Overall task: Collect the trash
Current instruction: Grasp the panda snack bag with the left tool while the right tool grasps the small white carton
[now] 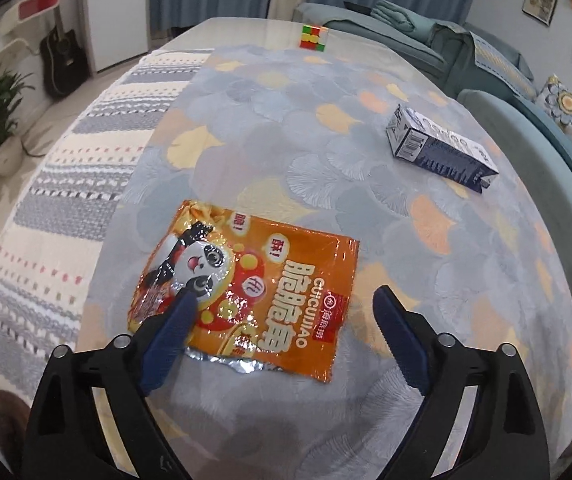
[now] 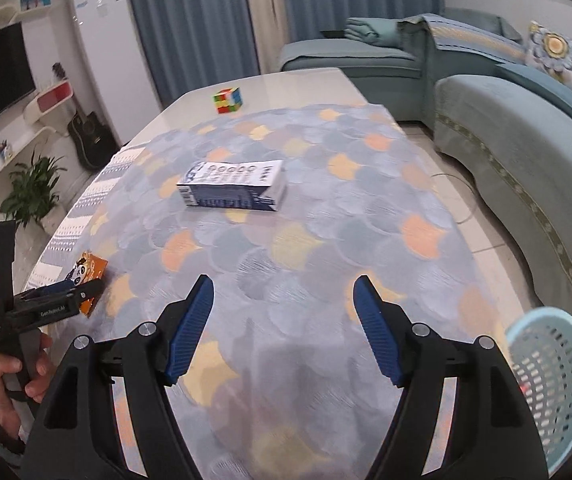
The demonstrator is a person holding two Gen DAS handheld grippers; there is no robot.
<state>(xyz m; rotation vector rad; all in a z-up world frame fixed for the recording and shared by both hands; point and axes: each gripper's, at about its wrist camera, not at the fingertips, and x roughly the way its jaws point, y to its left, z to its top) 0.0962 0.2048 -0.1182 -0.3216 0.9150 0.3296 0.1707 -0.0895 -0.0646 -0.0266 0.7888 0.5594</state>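
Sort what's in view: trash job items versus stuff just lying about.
Job: orange snack wrapper, blue-and-white carton, light-blue basket, open left gripper, open right gripper.
Lying about: Rubik's cube, guitar, potted plant.

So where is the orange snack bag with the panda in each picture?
Left wrist view: the orange snack bag lies flat in the lower middle, under the open left hand-held gripper.
Right wrist view: the same bag is small at the far left edge, partly hidden by the left hand-held gripper.
Shared landmark: the blue and white carton lying on the tablecloth.
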